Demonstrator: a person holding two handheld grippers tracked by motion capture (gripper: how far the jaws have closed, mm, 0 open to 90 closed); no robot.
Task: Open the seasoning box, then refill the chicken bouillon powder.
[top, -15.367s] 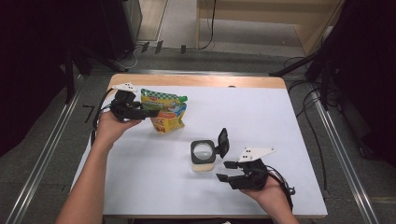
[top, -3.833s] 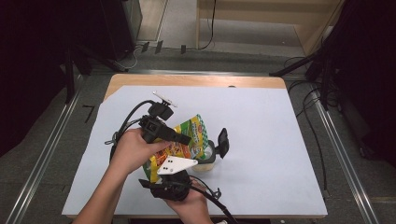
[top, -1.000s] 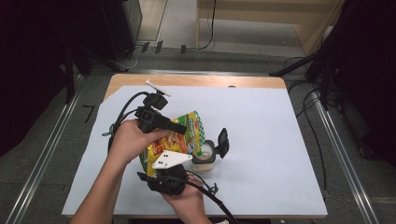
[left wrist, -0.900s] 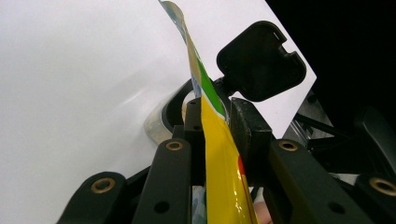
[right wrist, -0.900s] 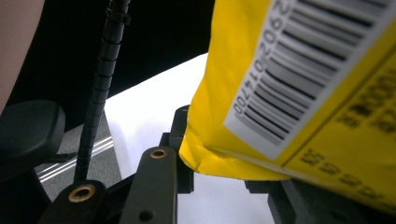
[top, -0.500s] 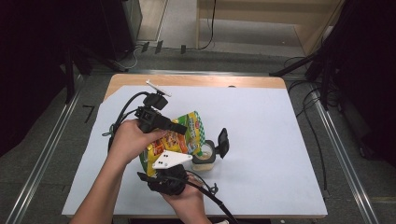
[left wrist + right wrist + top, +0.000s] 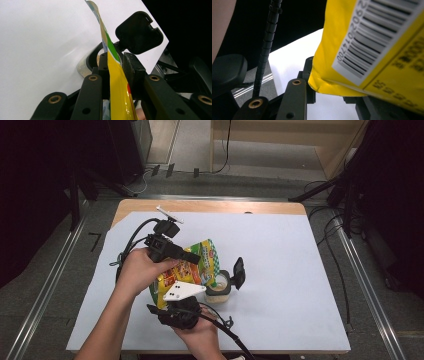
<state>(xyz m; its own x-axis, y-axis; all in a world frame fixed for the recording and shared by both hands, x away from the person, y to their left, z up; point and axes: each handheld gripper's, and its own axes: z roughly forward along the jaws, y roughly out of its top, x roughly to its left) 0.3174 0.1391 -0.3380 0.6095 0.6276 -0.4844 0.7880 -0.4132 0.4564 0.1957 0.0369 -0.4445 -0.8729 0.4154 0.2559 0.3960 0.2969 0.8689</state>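
Yellow pouch (image 7: 187, 270) | clamped in left tongs (image 7: 115, 65) | bottom edge pinched by right tongs (image 7: 332, 87)

Snack pouch (image 7: 192, 265): glossy printed plastic film. Container (image 7: 220, 287) lid (image 7: 138, 32): matt black plastic. Table (image 7: 280, 270): smooth matt white surface.

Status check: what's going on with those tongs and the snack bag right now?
Left tongs shut on the yellow-green snack bag; right tongs shut on its bottom edge. Bag tilted over the open jar, flip lid up. Nothing in the way.
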